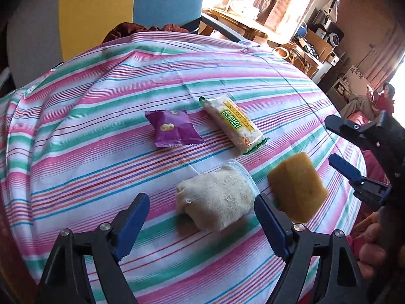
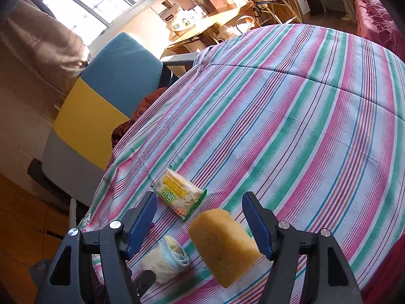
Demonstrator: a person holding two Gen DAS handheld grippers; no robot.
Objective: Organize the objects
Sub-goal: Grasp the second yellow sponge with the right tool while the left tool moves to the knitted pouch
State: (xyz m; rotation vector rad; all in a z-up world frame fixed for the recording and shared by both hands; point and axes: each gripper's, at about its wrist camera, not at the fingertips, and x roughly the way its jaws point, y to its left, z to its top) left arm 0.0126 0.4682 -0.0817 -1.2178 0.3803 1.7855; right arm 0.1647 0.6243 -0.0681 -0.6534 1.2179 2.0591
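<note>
Left gripper (image 1: 200, 217) and right gripper (image 2: 200, 224) both angle downward, jaws apart, gripping nothing.

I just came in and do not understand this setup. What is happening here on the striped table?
A person holds a gripper in each hand and is sorting small things on a striped tablecloth. The left gripper is open around a rolled cream sock without pressing it. The right gripper is open around a yellow sponge. A purple snack packet and a yellow-green cracker packet lie untouched further back.
</note>
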